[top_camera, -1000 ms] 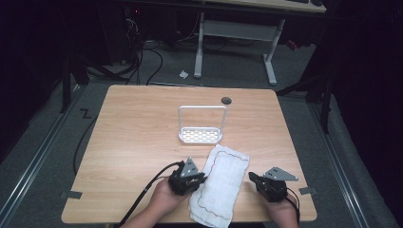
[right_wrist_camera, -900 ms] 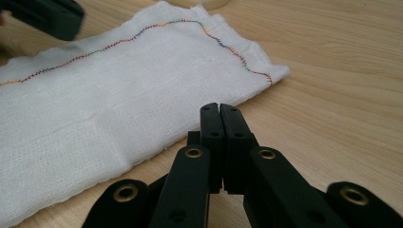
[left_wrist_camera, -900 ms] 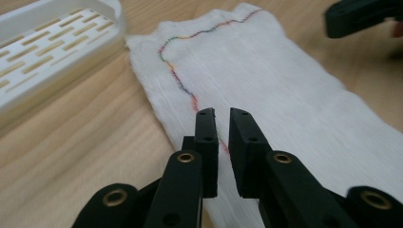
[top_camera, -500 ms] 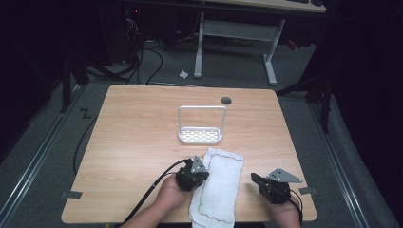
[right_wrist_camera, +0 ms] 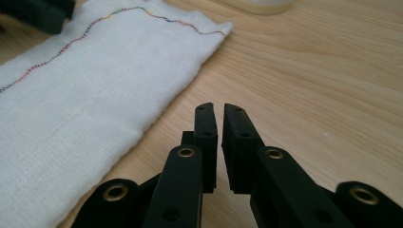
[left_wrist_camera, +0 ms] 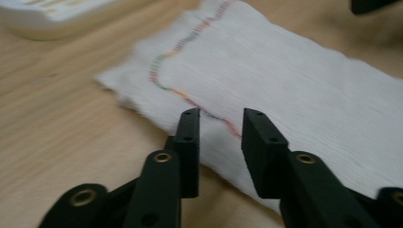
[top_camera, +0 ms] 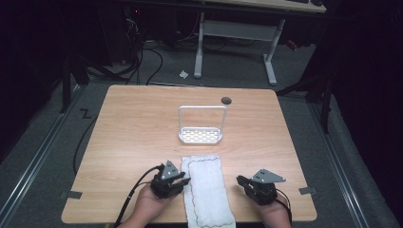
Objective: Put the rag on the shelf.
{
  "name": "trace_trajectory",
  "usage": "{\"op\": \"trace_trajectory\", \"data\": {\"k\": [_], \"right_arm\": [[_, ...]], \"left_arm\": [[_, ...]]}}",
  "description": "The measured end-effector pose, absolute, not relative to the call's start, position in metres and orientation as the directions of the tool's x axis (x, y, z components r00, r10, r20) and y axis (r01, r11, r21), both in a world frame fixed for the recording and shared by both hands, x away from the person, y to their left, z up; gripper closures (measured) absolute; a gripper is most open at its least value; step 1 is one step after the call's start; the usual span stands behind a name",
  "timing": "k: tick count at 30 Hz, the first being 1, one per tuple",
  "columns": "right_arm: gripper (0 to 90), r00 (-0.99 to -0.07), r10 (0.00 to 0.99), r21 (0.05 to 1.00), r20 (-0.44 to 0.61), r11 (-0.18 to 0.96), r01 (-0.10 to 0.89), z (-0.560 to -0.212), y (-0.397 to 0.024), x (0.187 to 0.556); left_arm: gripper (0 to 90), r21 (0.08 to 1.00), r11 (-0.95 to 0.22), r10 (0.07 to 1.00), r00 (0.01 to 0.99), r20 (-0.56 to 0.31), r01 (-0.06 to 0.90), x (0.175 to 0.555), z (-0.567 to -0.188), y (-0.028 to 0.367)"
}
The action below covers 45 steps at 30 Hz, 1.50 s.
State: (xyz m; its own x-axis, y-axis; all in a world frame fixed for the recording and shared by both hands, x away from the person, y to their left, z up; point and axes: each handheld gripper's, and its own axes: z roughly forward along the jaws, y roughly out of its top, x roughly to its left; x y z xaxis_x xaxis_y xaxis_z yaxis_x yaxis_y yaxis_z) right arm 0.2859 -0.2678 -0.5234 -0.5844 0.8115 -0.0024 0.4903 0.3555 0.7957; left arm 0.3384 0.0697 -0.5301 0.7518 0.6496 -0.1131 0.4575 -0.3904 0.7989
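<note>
Now the folded white cloth with a wavy multicoloured stitched border (top_camera: pixel 208 190) lies flat at the near edge of the light wooden table (top_camera: pixel 133 128), its long axis running from that edge away toward the white perforated tray with a tall wire handle (top_camera: pixel 201 135), which stands just beyond the cloth's far end. The left gripper (top_camera: pixel 183 179) sits right at the cloth's left long edge, plainly the nearer of the two; in the left gripper view (left_wrist_camera: pixel 219 124) its jaws have just been opening and stand apart, with the cloth's edge under and just ahead of the tips, nothing pinched. The right gripper (top_camera: pixel 240 180) rests on bare wood off the cloth's right long edge; its jaws (right_wrist_camera: pixel 218 113) have just parted to a narrow slit and hold nothing, the cloth (right_wrist_camera: pixel 90 80) lying to their left.
</note>
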Motion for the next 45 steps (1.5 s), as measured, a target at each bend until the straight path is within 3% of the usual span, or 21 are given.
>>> {"op": "trace_trajectory", "data": {"k": [4,7,14,15,22,25,33,45], "right_arm": [[79.0,-0.615,0.788,0.783,-0.005,0.386,0.488,-0.519,-0.255,0.295],[74.6,-0.628,0.778,0.778,-0.022,0.407,0.478,-0.513,-0.242,0.308],[63.8,-0.614,0.789,0.783,0.017,0.371,0.499,-0.508,-0.214,0.348],[59.5,-0.608,0.793,0.771,0.028,0.37,0.519,-0.512,-0.209,0.357],[52.2,-0.555,0.83,0.749,0.054,0.334,0.572,-0.525,-0.207,0.371],[52.4,-0.558,0.824,0.74,0.093,0.318,0.593,-0.532,-0.209,0.373],[55.9,-0.569,0.818,0.746,0.086,0.326,0.581,-0.535,-0.208,0.371],[83.4,-0.591,0.802,0.756,0.088,0.332,0.564,-0.537,-0.204,0.364]], "left_arm": [[58.7,0.808,-0.315,0.717,0.682,-0.142,0.498,0.357,-0.531,0.076],[63.3,0.798,-0.293,0.743,0.651,-0.157,0.526,0.368,-0.531,0.071],[51.3,0.775,-0.318,0.755,0.64,-0.141,0.546,0.377,-0.538,0.052],[53.0,0.775,-0.329,0.757,0.642,-0.126,0.539,0.375,-0.538,0.05],[68.6,0.775,-0.375,0.755,0.653,-0.063,0.509,0.367,-0.538,0.037],[77.7,0.777,-0.379,0.755,0.654,-0.055,0.503,0.364,-0.538,0.034],[81.7,0.763,-0.341,0.743,0.654,-0.138,0.549,0.378,-0.537,0.036],[82.7,0.768,-0.311,0.733,0.655,-0.18,0.559,0.382,-0.539,0.04]]}}
